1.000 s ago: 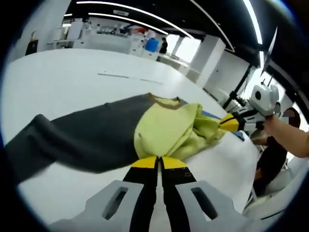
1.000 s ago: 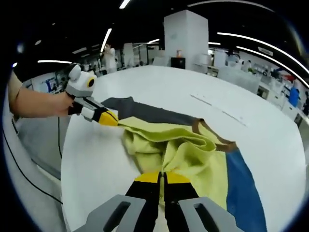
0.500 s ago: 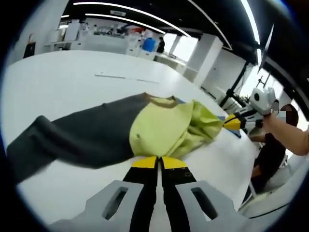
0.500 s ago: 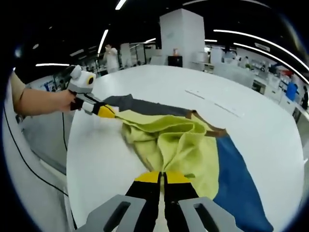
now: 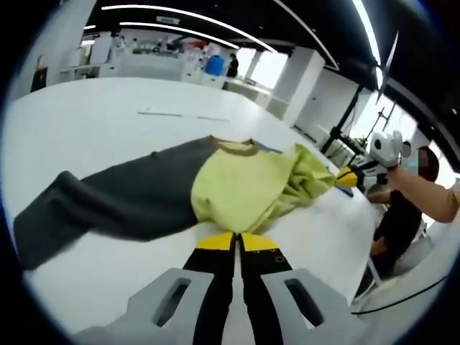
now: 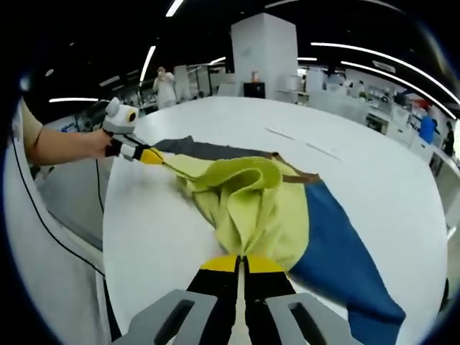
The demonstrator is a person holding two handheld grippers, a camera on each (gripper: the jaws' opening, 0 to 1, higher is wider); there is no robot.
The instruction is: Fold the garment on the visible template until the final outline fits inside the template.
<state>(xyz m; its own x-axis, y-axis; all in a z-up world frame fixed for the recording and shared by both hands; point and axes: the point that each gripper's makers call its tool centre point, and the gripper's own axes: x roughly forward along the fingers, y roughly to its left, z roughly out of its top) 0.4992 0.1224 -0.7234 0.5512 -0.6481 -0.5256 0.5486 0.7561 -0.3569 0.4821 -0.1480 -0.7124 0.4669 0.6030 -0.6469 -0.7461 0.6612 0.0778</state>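
Note:
The garment lies on the white table (image 5: pixel 86 122). It has a yellow-green body (image 5: pixel 237 187), a dark grey sleeve (image 5: pixel 108 208), a blue sleeve (image 6: pixel 345 251) and a brown collar (image 6: pixel 298 177). My left gripper (image 5: pixel 233 241) is shut on the near edge of the yellow body; it enters the right gripper view from the left (image 6: pixel 152 157), held in a hand. My right gripper (image 6: pixel 241 264) is shut on the yellow hem; in the left gripper view it sits at the right (image 5: pixel 346 176). The yellow cloth is bunched in folds (image 6: pixel 241 180) between the two grippers.
Thin line marks (image 5: pixel 180 115) run across the table beyond the garment. The table edge (image 6: pixel 115 273) curves close to the person's side. A person's arm (image 5: pixel 424 198) reaches in at the right. Benches and equipment (image 5: pixel 158 61) fill the hall behind.
The two grippers have drawn apart along the hem, pulling the yellow body flatter. More of the blue sleeve shows in the right gripper view.

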